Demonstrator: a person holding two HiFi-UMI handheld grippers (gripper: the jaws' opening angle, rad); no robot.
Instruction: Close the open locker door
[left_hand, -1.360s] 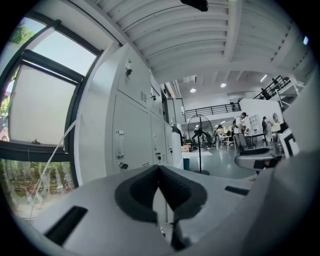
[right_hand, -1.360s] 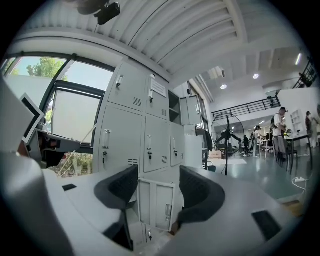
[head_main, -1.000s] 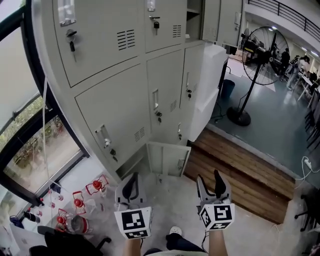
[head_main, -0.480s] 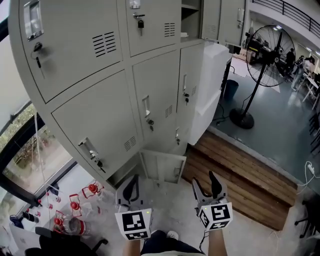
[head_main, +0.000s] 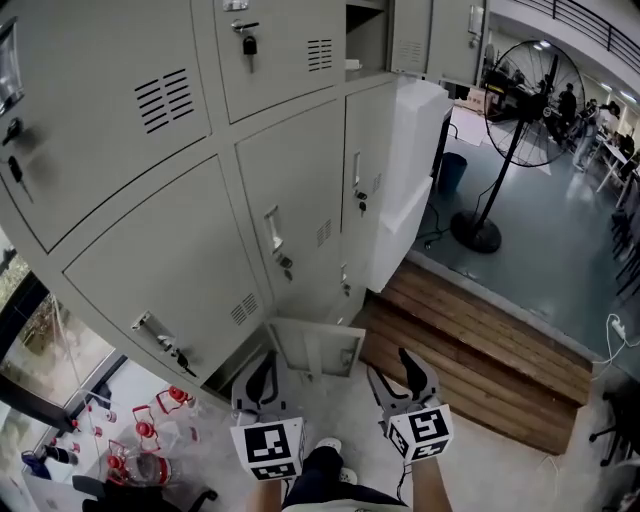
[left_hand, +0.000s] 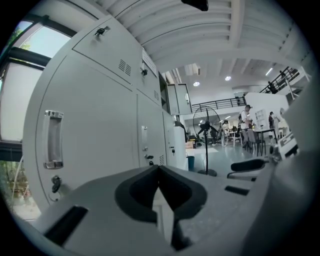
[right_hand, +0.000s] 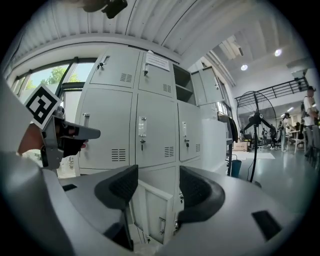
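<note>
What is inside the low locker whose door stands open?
Its inside does not show. The open door covers the compartment in the head view and in the right gripper view, so any contents are hidden.

The locker door (head_main: 315, 348) is a small pale grey metal panel in the bottom row of the locker bank (head_main: 180, 270). It stands upright, swung out from its opening. A latch sits near its 3 o'clock edge. In the head view it lies at 6 o'clock.
</note>
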